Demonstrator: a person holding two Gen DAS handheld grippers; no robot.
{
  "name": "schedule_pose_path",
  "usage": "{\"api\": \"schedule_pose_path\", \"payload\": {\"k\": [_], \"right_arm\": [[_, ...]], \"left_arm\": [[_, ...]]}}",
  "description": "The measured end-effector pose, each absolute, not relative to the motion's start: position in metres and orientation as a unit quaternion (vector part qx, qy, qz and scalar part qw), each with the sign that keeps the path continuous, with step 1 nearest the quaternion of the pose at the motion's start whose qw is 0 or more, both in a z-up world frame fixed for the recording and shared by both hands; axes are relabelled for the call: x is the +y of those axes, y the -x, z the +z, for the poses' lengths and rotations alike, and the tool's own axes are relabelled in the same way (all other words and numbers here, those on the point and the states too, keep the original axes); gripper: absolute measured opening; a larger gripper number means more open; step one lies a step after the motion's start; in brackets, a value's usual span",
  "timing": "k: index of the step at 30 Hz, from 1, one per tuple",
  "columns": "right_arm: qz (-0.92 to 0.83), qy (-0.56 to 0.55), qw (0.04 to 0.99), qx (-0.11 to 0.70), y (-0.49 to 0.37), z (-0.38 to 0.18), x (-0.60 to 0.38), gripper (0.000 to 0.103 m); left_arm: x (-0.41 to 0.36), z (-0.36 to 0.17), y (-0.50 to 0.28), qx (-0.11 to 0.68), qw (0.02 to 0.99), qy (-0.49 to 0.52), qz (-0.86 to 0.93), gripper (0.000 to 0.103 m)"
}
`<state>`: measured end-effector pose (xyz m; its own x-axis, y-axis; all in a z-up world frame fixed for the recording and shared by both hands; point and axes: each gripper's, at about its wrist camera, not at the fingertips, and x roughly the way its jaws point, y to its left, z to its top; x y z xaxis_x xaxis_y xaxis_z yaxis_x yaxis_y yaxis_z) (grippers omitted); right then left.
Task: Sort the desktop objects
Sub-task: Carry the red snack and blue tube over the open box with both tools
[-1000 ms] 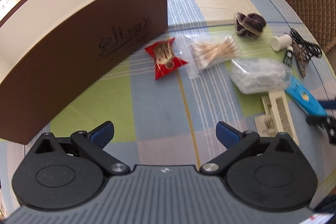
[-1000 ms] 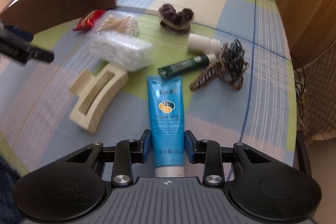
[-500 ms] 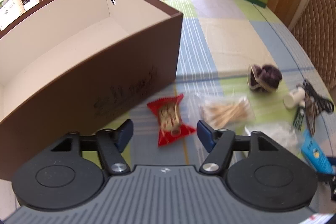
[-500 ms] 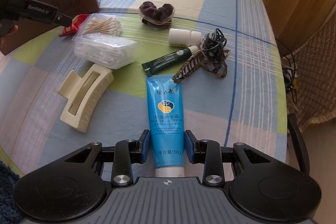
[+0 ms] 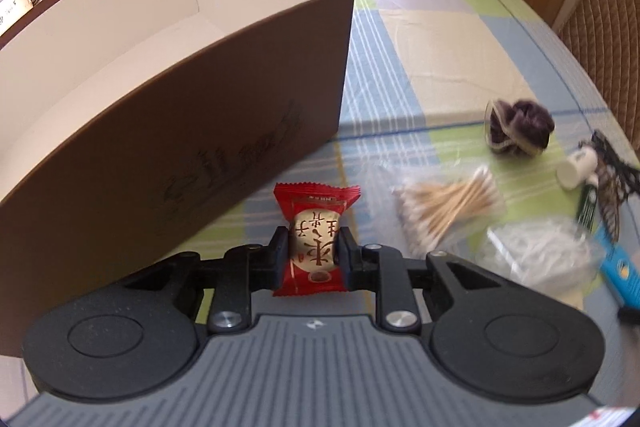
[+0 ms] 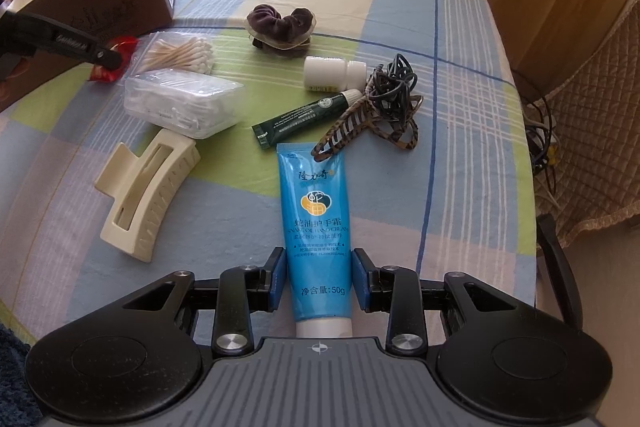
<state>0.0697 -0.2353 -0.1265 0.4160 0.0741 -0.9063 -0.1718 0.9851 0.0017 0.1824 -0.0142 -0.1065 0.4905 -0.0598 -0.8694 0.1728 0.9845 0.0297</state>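
Left wrist view: your left gripper (image 5: 313, 254) is pinching the red crinkly candy packet (image 5: 315, 239) mid-frame; it's light and squashy, so go gentle.

Glossy red foil-like wrapper on the candy (image 5: 314, 239). The box (image 5: 224, 115) looks like matt brown cardboard. The hand cream tube (image 6: 318, 227) is smooth blue plastic. Checked woven cloth covers the bench (image 6: 460, 75). The scrunchie (image 6: 280, 25) is velvety.

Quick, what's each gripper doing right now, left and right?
Left gripper: closed on the red candy packet.
Right gripper: closed on the blue hand cream tube.
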Motion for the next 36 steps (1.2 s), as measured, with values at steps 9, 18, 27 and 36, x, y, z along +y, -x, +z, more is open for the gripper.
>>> {"api": "schedule_pose_path", "payload": {"k": [9, 18, 27, 36], "right_arm": [[0.076, 0.051, 0.844, 0.529, -0.071, -0.127, -0.234, 0.031], [0.078, 0.066, 0.855, 0.509, -0.078, -0.130, -0.227, 0.042], [0.102, 0.079, 0.844, 0.521, -0.058, -0.128, -0.219, 0.033], [0.107, 0.063, 0.838, 0.531, -0.040, -0.116, -0.218, 0.031]], "left_arm": [[0.016, -0.099, -0.138, 0.540, 0.838, -0.053, -0.064, 0.022], [0.008, -0.109, -0.138, 0.541, 0.836, -0.068, -0.063, 0.032], [0.006, -0.109, -0.118, 0.546, 0.832, -0.072, -0.062, 0.024], [0.017, -0.098, -0.095, 0.540, 0.837, -0.056, -0.064, 0.023]]}}
